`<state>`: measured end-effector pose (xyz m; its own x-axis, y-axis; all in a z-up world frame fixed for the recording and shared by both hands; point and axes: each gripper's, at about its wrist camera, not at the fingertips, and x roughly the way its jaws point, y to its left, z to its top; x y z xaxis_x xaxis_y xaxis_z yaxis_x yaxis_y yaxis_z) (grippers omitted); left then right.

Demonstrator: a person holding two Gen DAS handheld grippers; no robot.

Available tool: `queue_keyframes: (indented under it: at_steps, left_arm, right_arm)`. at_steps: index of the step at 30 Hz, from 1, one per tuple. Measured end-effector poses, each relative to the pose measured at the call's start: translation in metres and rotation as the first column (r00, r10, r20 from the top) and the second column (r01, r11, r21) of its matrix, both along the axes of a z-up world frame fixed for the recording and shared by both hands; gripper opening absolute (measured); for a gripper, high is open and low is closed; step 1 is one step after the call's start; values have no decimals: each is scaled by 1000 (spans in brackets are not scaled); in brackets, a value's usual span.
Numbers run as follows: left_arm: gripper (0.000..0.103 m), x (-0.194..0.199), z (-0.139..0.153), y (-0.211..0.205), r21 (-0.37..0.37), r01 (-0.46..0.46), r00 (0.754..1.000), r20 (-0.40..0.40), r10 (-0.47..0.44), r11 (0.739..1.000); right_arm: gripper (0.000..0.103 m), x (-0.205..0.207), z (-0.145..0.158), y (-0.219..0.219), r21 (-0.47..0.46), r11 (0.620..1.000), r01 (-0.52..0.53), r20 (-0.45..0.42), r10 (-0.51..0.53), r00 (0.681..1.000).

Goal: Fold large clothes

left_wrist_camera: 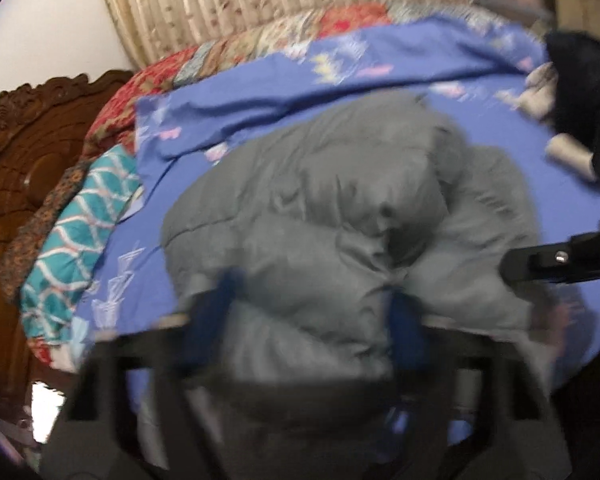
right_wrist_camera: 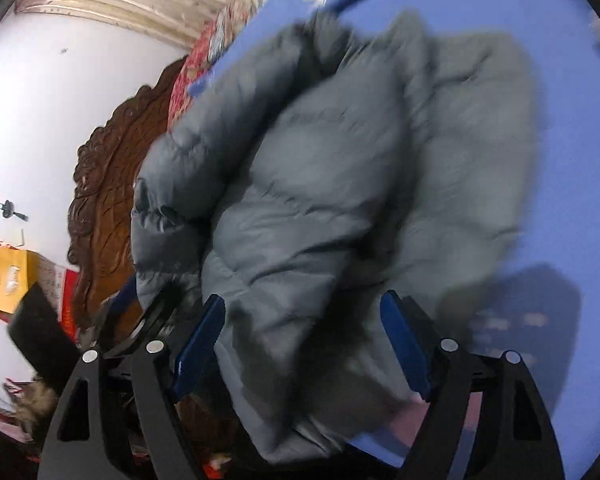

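**Blue bedsheet, one grey jacket**

Blue bedsheet (left_wrist_camera: 260,92) carrying one grey puffer jacket (left_wrist_camera: 320,208), bunched. Left gripper (left_wrist_camera: 312,312) blurred, fabric between its blue pads, grip unclear. Right gripper (right_wrist_camera: 304,344) spread wide astride the jacket. Headboard (right_wrist_camera: 112,184) in both views; yellow box (right_wrist_camera: 4,276), writing unreadable, right view only.

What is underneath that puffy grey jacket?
The grey jacket lies bunched on a blue patterned bedsheet, which shows all around it. Whatever sits directly beneath its folds is covered.
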<state>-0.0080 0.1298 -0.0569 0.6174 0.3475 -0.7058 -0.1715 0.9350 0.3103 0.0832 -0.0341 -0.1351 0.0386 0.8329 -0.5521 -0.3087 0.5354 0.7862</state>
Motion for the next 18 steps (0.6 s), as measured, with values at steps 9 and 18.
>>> queue_keyframes:
  at_steps: [9, 18]
  left_arm:
    - [7, -42, 121, 131, -129, -342, 887, 281, 365, 931]
    - [6, -129, 316, 131, -153, -311, 621, 714, 322, 938]
  right_arm:
    - [27, -14, 221, -22, -14, 992, 122, 658, -83, 748]
    - [27, -88, 439, -87, 187, 964, 188, 948, -227, 224]
